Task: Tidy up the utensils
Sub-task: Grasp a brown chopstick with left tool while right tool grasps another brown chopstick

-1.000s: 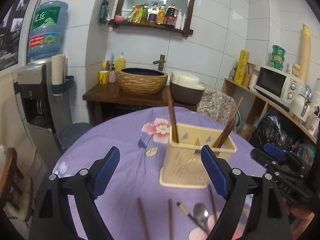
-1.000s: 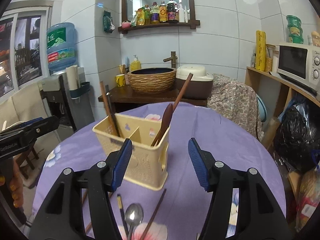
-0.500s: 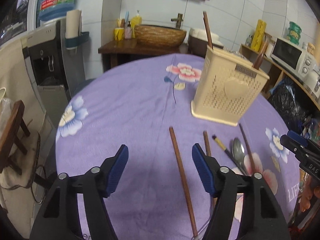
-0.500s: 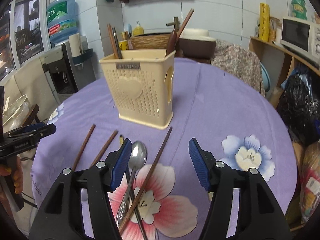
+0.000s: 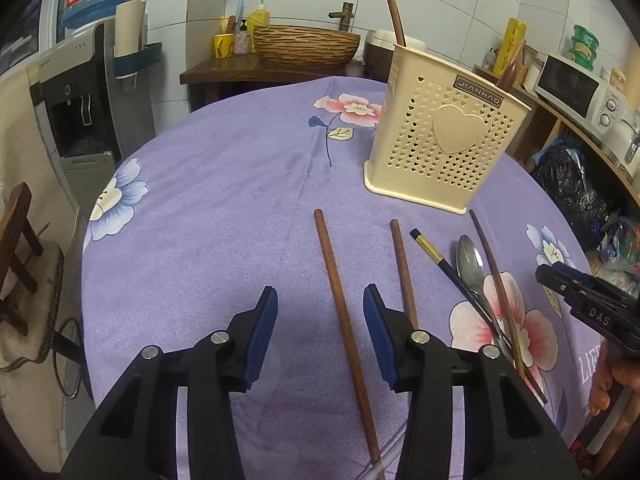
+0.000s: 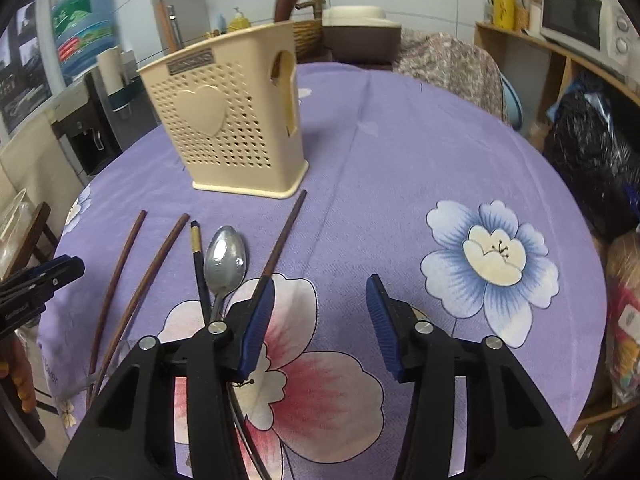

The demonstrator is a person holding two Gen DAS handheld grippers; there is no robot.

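Both grippers, left (image 5: 320, 312) and right (image 6: 320, 304), lower, tilted tableward, jaws narrowing, seemingly gripping nothing.

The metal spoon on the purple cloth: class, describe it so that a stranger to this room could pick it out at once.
Start at the cream utensil holder with the heart on its front, standing on the purple flowered tablecloth. In front of it lies a row of long sticks, and the spoon lies among them, its bowl toward the holder. It is the only shiny silver piece; its neighbours are brown or black chopsticks.
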